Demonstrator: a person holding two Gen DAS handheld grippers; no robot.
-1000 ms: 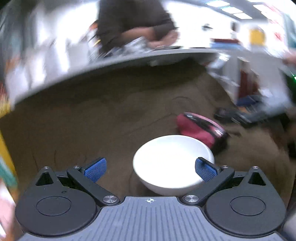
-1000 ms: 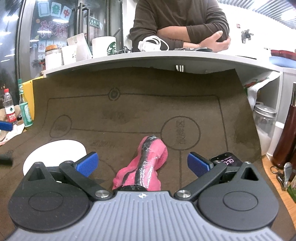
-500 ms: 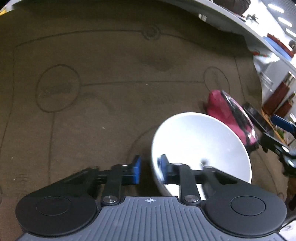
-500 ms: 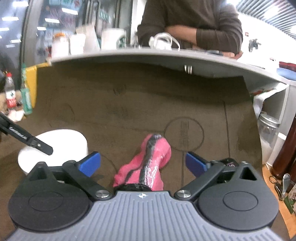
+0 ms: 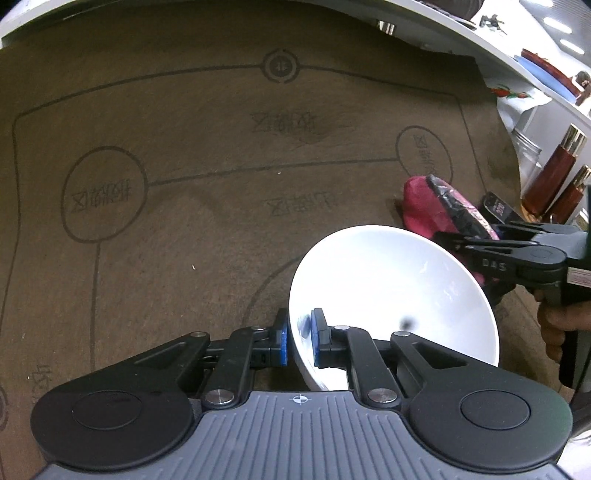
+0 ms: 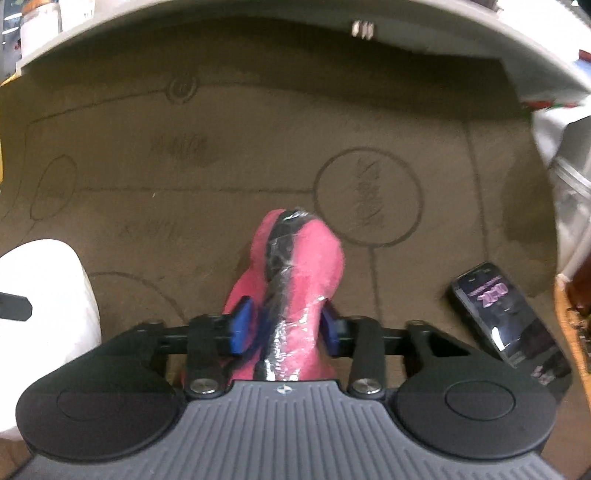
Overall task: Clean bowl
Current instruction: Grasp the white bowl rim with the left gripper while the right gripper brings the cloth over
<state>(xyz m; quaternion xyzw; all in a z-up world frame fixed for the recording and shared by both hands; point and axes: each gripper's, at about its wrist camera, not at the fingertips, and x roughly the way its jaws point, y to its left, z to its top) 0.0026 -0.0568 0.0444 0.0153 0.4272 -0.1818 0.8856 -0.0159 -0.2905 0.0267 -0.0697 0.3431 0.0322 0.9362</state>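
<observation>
A white bowl [image 5: 391, 280] stands tilted on the brown mat [image 5: 221, 184], its rim pinched between the blue pads of my left gripper [image 5: 297, 339], which is shut on it. A small dark speck sits inside the bowl. In the right wrist view the bowl [image 6: 48, 295] shows at the left edge. A pink cloth wrapped with black tape [image 6: 295, 266] lies right of the bowl. My right gripper [image 6: 284, 328] straddles its near end, jaws closing, both pads against the cloth. The same cloth [image 5: 424, 206] and the right gripper's fingers [image 5: 491, 254] appear behind the bowl.
A black phone [image 6: 506, 314] with a lit screen lies on the mat right of the cloth. A grey counter ledge [image 6: 258, 14] bounds the far side. Brown bottles [image 5: 554, 173] and a glass jar [image 5: 528, 155] stand off the mat's right edge.
My left gripper went from wide open to shut on the bowl's rim, tilting the bowl. My right gripper moved forward and down over the pink cloth and its jaws closed in on it.
</observation>
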